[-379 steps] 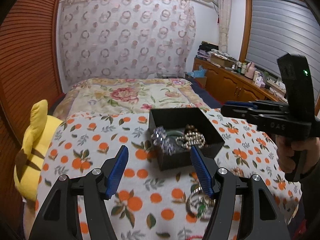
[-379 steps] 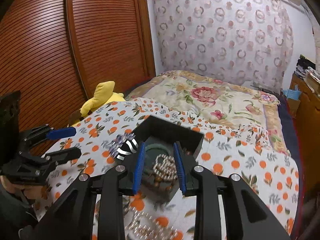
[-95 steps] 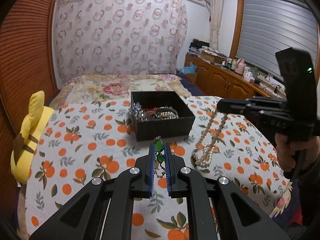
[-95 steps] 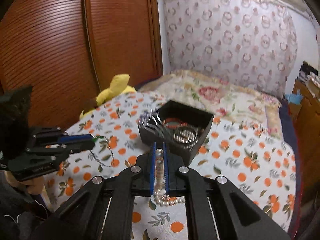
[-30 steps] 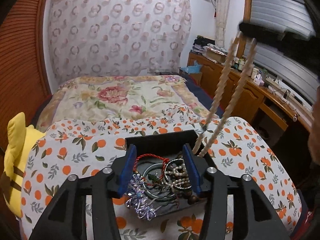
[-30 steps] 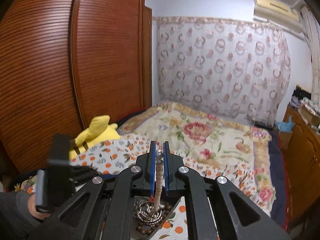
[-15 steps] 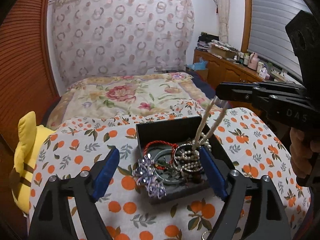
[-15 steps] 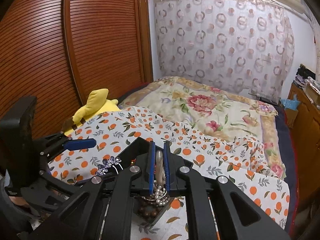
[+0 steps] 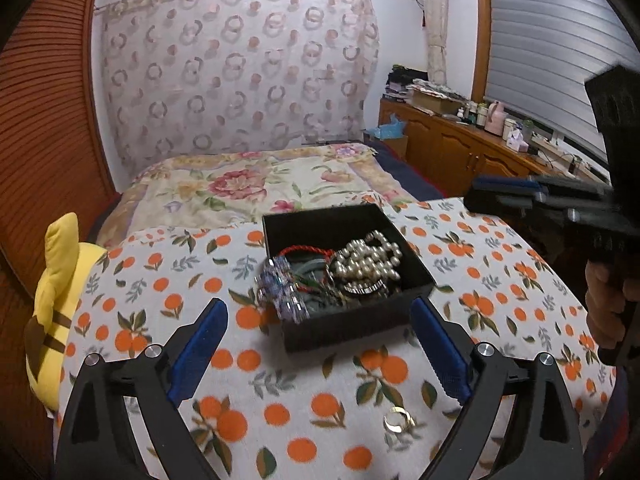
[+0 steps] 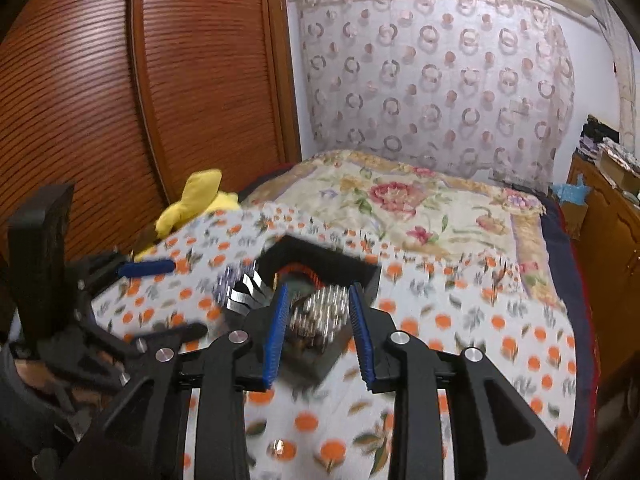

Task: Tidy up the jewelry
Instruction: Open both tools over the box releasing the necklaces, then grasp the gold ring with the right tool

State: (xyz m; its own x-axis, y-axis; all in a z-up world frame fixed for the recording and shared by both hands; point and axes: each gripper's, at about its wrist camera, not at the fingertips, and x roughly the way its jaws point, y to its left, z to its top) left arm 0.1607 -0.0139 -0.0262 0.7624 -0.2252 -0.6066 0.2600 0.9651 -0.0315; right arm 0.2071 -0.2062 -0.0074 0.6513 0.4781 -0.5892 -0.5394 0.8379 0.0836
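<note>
- A home bedroom: a bed (image 9: 256,188) under a floral quilt.
- A circle-patterned curtain (image 9: 236,76) hangs across the far wall.
- Slatted wooden wardrobe doors (image 10: 120,92) beside it.
- Cluttered wooden sideboard (image 9: 460,148) under a shuttered window (image 9: 552,48).
- Yellow plush toy (image 9: 56,304).

My left gripper (image 9: 318,344): matt black plastic, ribbed blue pads | box (image 9: 412,270): matt black | pearl necklace (image 9: 370,258): glossy | cloth (image 9: 160,280): soft printed fabric | ring (image 9: 398,420) at 6 o'clock: shiny metal

Pearl necklace (image 9: 370,256) lies heaped in the black box (image 9: 416,272).
</note>
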